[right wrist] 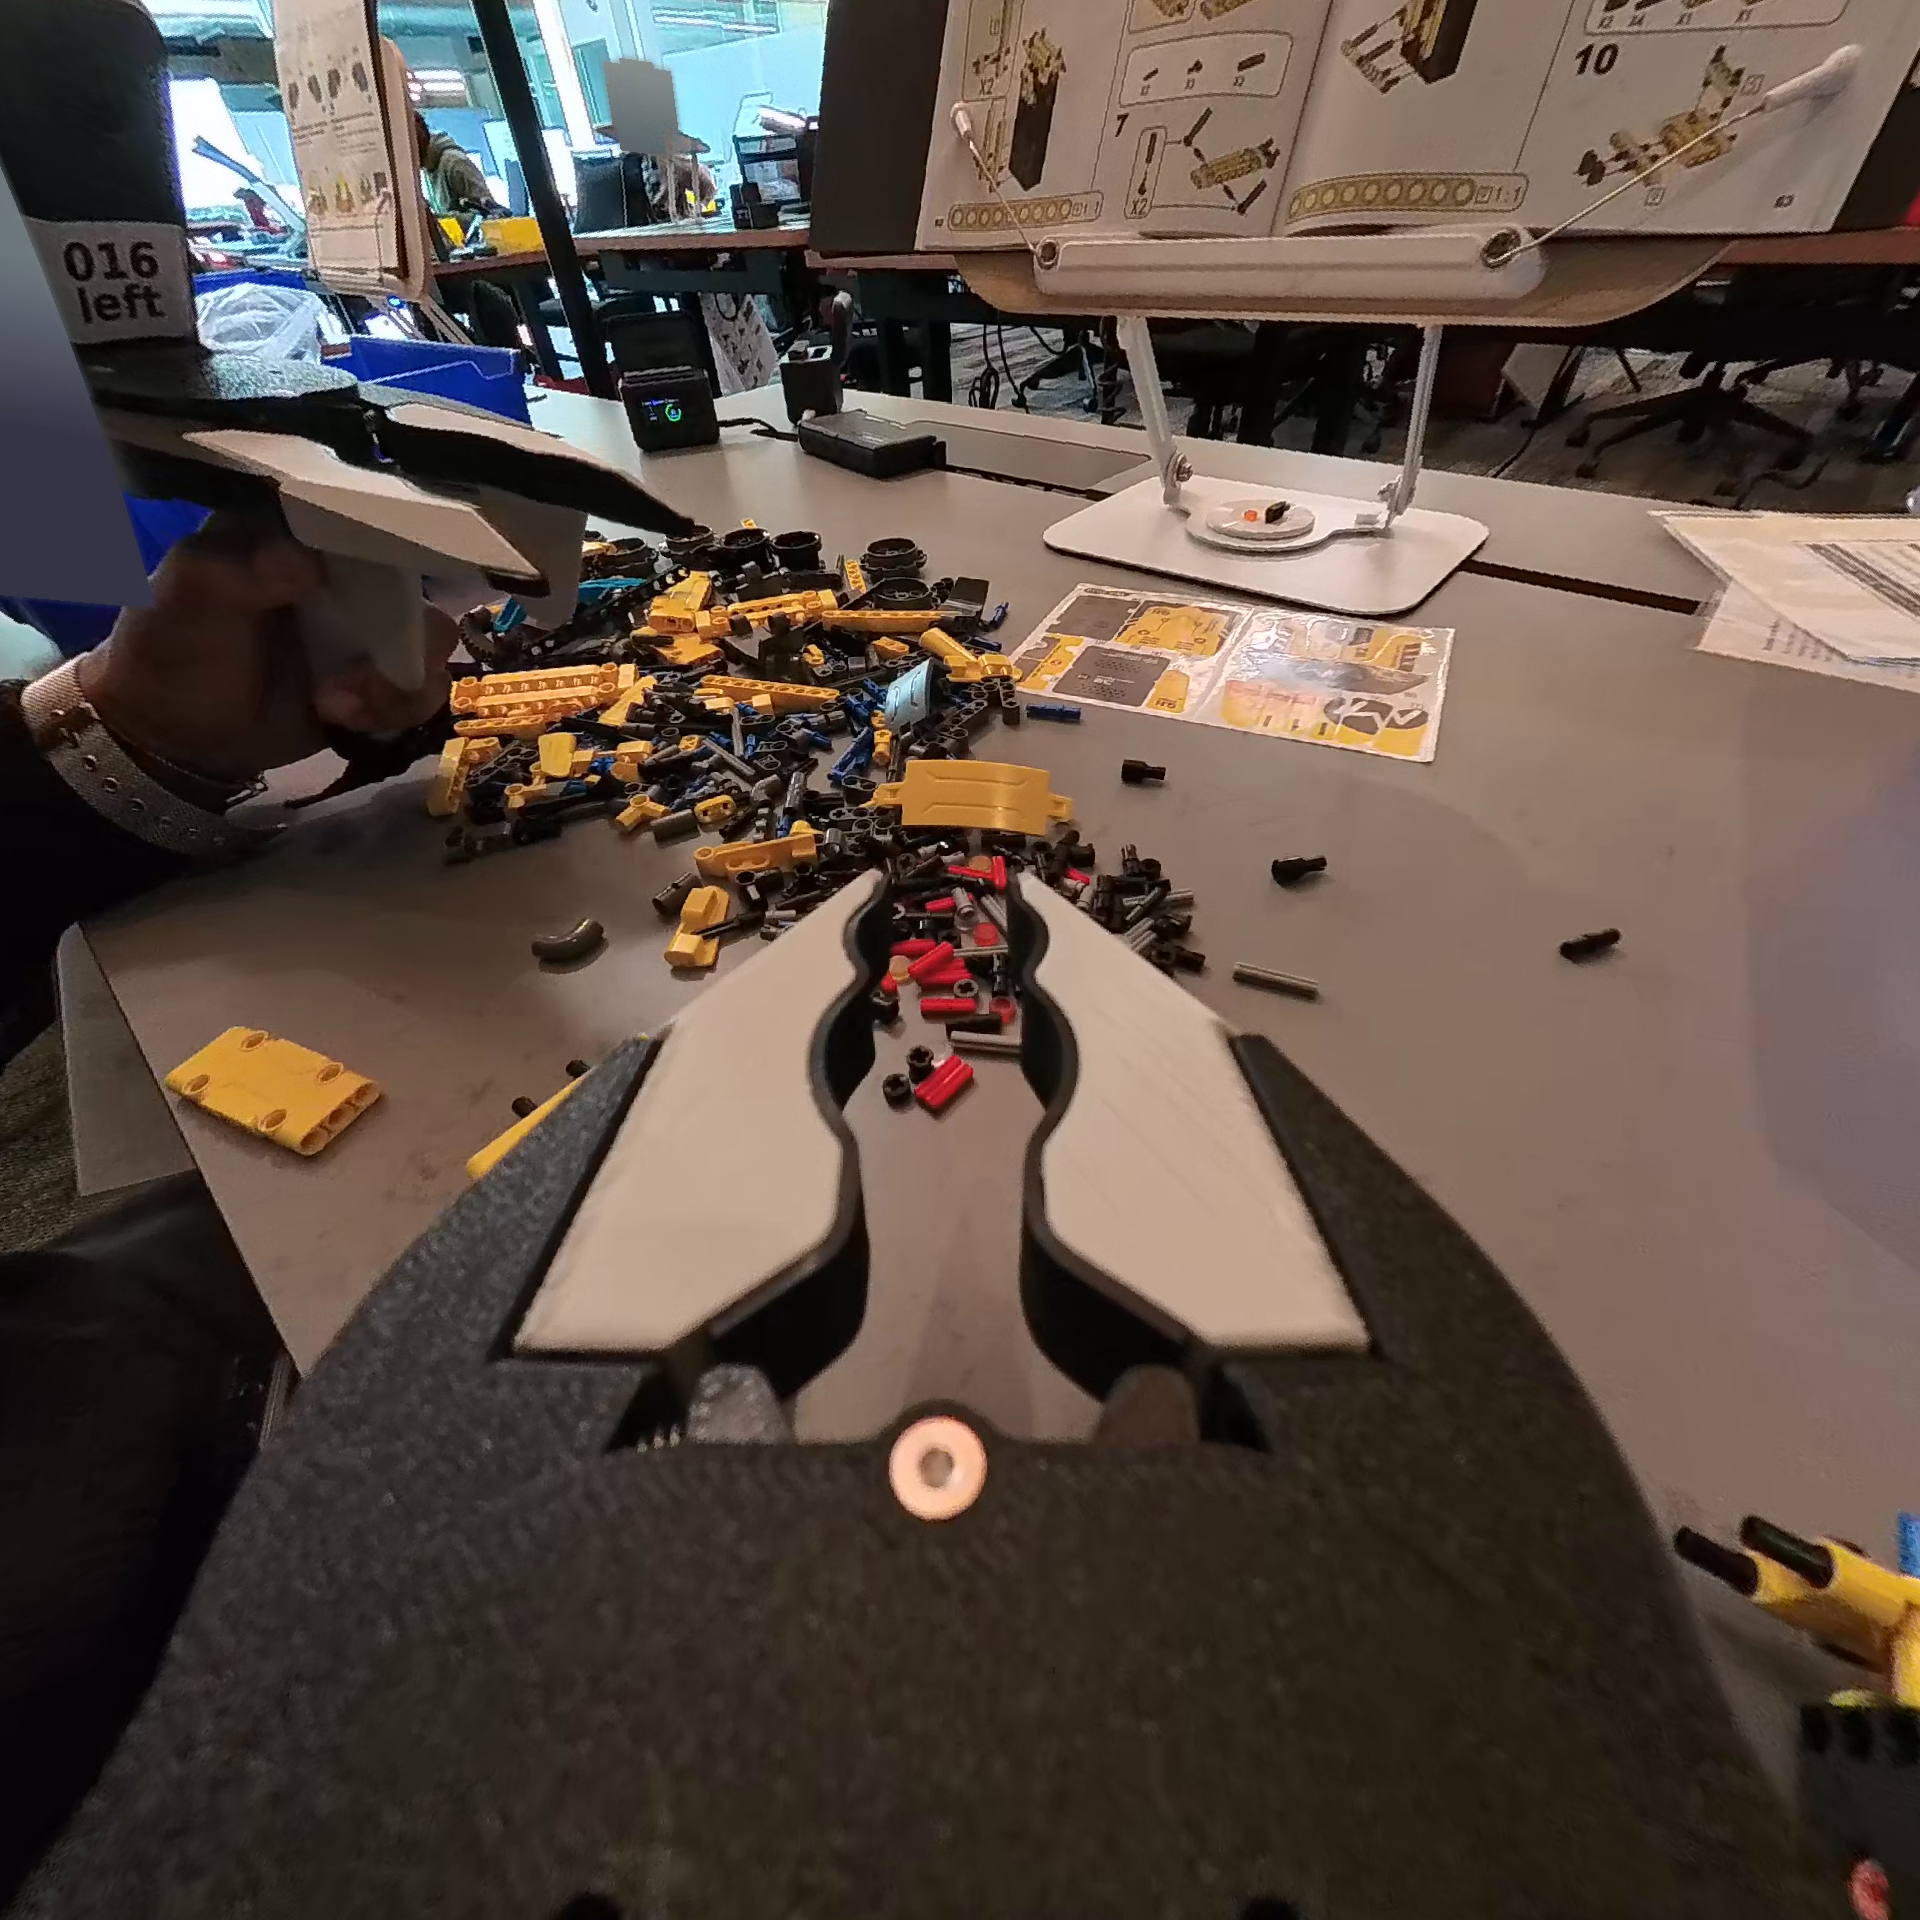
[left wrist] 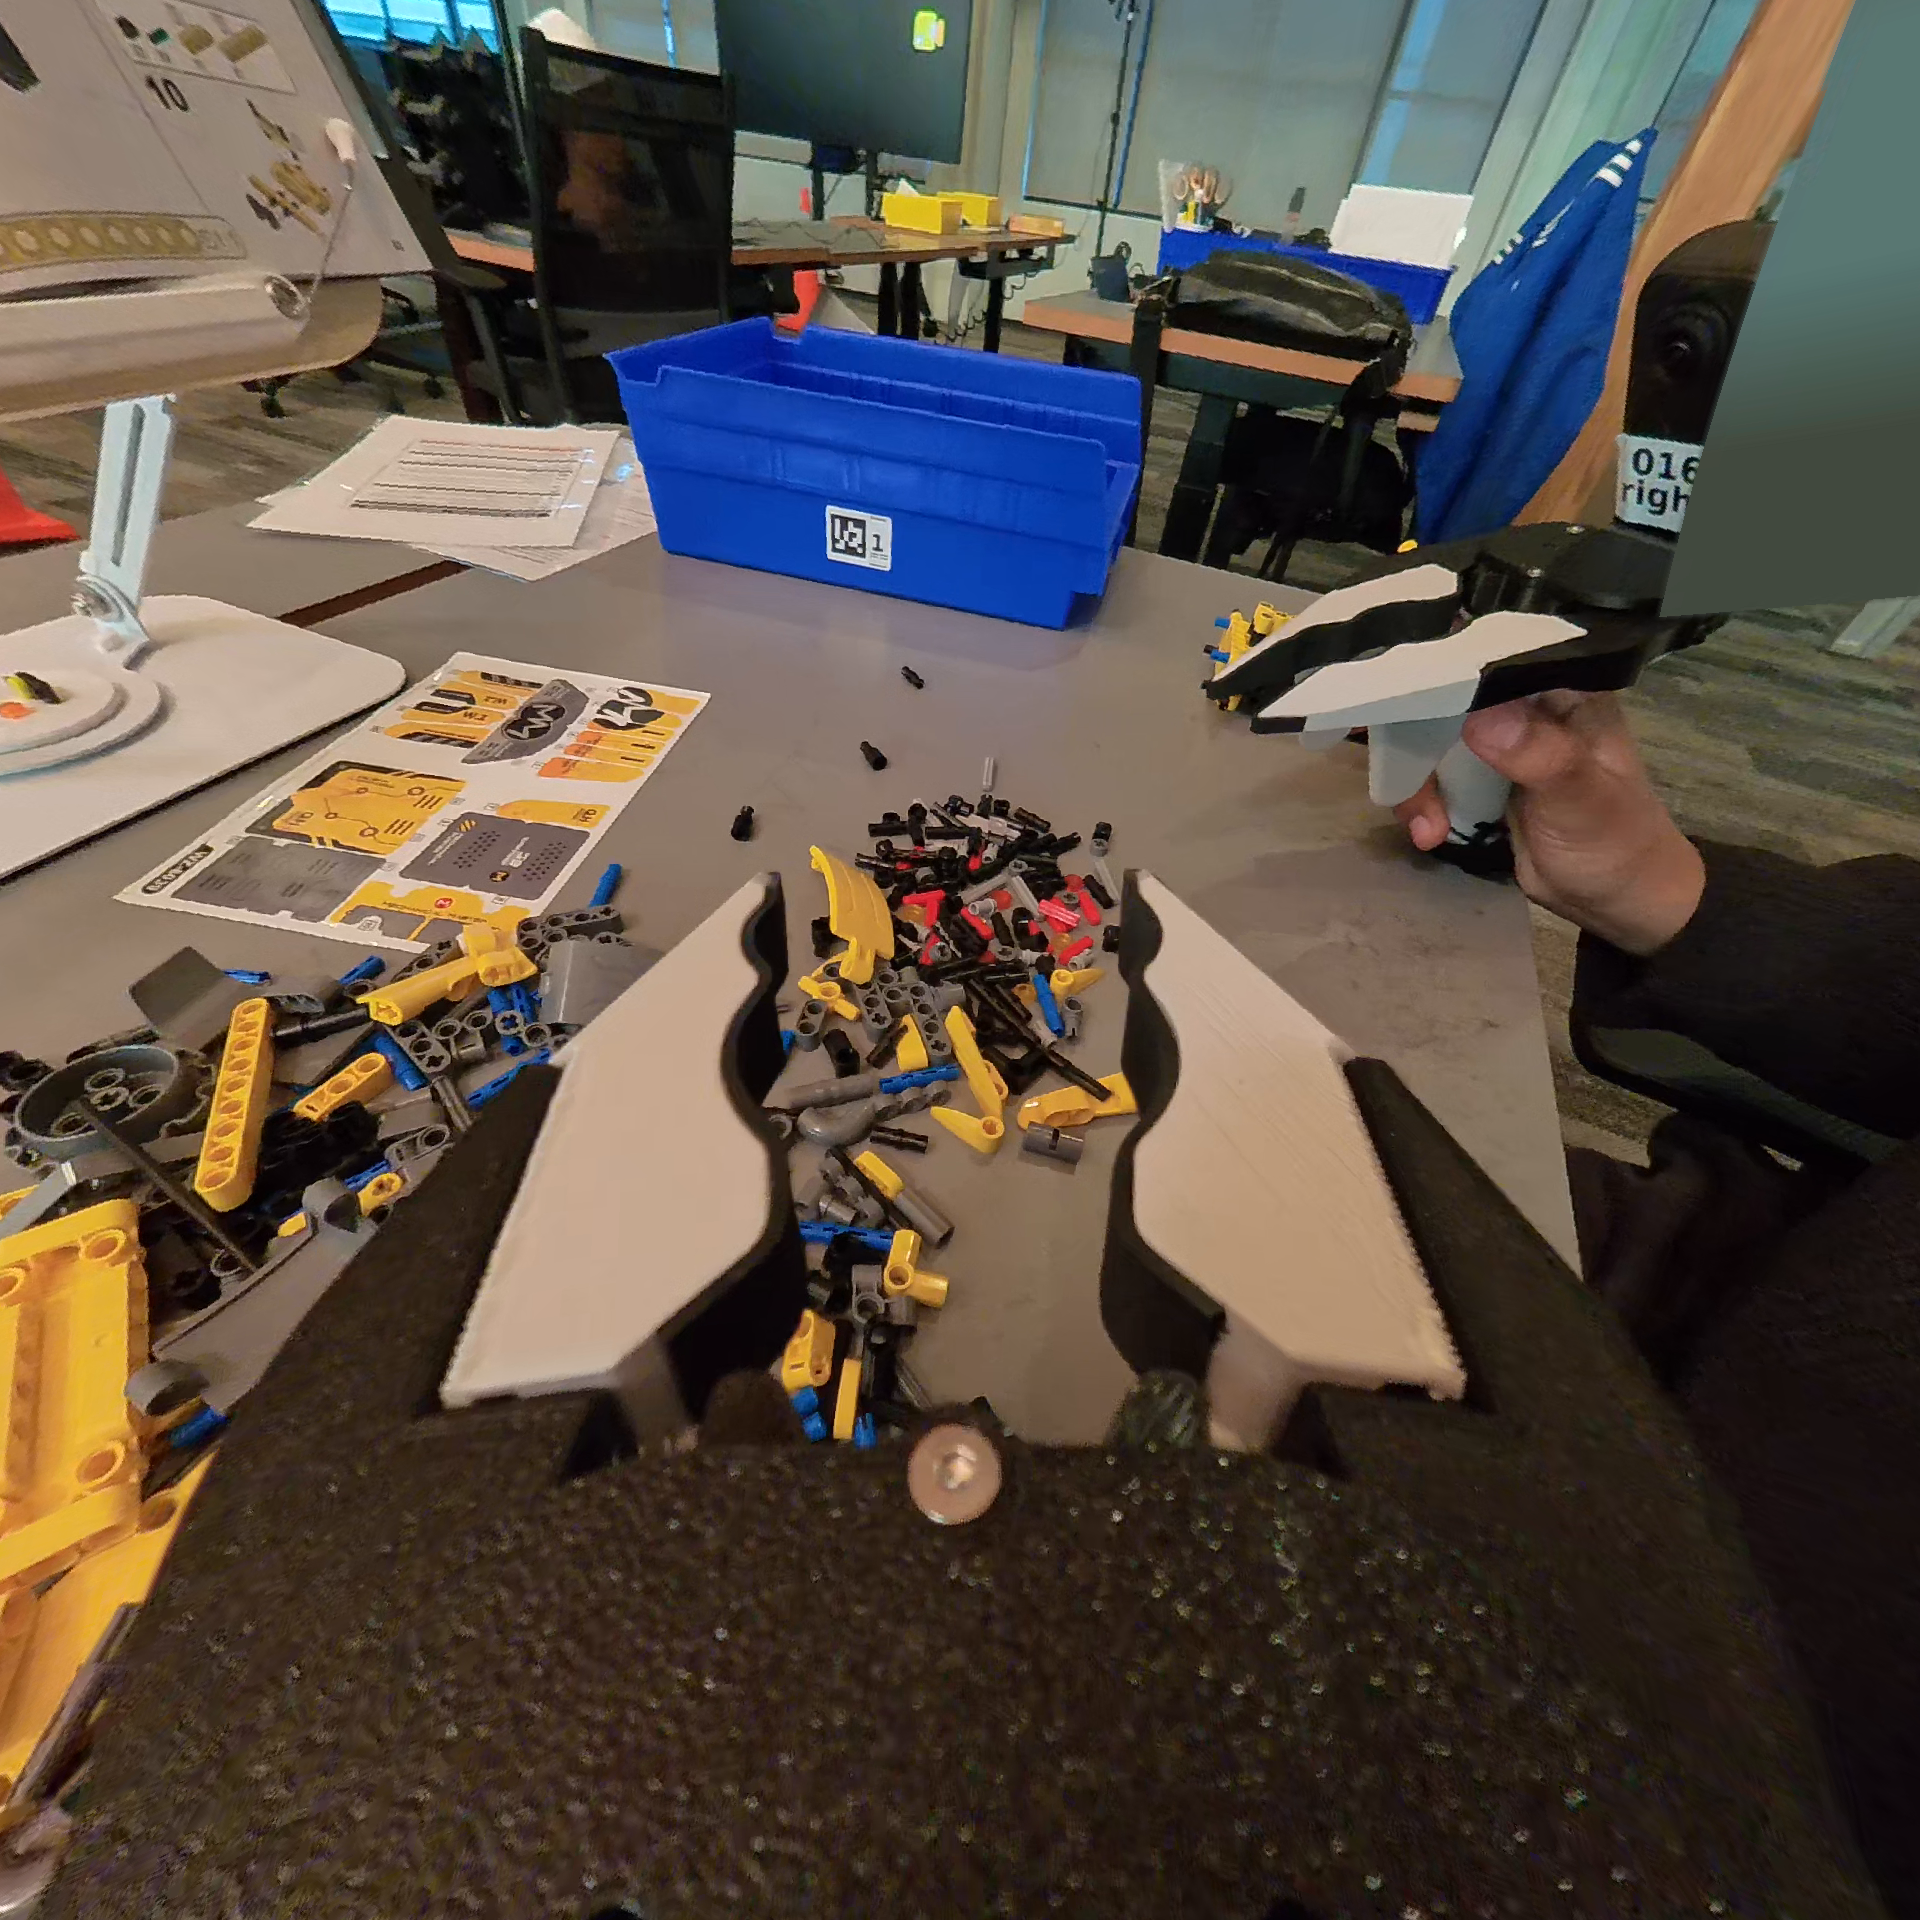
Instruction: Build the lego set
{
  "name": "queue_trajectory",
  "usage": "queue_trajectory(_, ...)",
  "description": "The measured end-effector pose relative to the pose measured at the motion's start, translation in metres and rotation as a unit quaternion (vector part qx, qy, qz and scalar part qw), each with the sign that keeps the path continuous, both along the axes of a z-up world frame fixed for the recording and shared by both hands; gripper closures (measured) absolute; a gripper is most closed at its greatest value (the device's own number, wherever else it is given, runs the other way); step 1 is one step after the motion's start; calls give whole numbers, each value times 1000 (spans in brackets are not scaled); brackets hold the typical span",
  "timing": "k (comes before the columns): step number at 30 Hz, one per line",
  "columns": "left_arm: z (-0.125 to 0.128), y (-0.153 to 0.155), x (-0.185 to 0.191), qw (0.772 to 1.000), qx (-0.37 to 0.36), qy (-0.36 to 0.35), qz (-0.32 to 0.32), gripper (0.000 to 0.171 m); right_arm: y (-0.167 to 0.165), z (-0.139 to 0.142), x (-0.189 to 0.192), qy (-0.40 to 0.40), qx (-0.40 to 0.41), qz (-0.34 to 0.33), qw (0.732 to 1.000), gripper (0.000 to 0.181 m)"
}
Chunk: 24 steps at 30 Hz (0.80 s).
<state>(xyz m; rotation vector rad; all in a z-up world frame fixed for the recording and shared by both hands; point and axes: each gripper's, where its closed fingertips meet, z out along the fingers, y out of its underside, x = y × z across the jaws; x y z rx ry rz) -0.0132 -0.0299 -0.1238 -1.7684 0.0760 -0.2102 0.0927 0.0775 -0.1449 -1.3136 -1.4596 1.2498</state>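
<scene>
Loosely heaped yellow, black, red brick pieces (left wrist: 966, 997) on grey tabletop (left wrist: 1299, 883); left gripper (left wrist: 951, 904) fingers wide apart, empty; right gripper (right wrist: 951, 883) fingers narrowly parted, empty.

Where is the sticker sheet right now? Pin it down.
The sticker sheet lies flat on the grey table, seen ahead-right in the right wrist view, between the pile of building pieces and the white book stand's base.

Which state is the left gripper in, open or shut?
Open. In the left wrist view the left gripper has a wide gap between its fingertips, nothing held, above the pile of small building pieces.
</scene>
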Motion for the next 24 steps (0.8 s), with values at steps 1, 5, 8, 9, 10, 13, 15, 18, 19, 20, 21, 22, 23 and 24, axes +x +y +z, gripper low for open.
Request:
queue_trajectory(1,0,0,-1,1000,-1,2,3,108,0,0,0,0,0,0,1000,160)
queue_trajectory(5,3,-1,0,1000,5,-6,2,108,-1,-1,0,-2,3,1,1000,160)
queue_trajectory(8,5,-2,-2,1000,9,-8,5,108,-1,0,0,0,6,0,1000,160)
queue_trajectory(9,5,-2,-2,1000,10,-7,5,108,-1,1,0,2,7,-1,1000,160)
queue_trajectory(10,5,-2,-2,1000,11,-6,6,108,-1,1,0,4,9,-1,1000,160)
queue_trajectory(13,3,-2,2,1000,7,-2,-8,108,-2,1,0,4,12,-1,1000,160)
queue_trajectory(15,1,-3,12,999,-3,-10,-34,108,-3,0,0,0,14,1,1000,160)
queue_trajectory(18,-1,-11,39,998,-33,-7,-61,107,-4,-1,-1,-5,13,4,1000,160)
queue_trajectory(19,-5,-14,50,997,-54,9,-59,107,-4,-1,-1,-4,11,5,1000,160)
queue_trajectory(20,-12,-19,62,995,-83,35,-52,107,-4,-1,0,-4,7,8,1000,161)
queue_trajectory(21,-21,-26,77,990,-113,62,-53,107,-5,-1,0,-5,1,13,1000,161)
queue_trajectory(22,-29,-35,94,985,-140,84,-61,107,-4,-1,-1,-6,-5,12,1000,161)
queue_trajectory(23,-36,-44,109,979,-162,101,-65,107,-2,-2,-1,-8,-11,11,1000,161)
queue_trajectory(24,-43,-54,121,975,-180,116,-62,107,-1,-1,-1,-8,-15,9,1000,161)
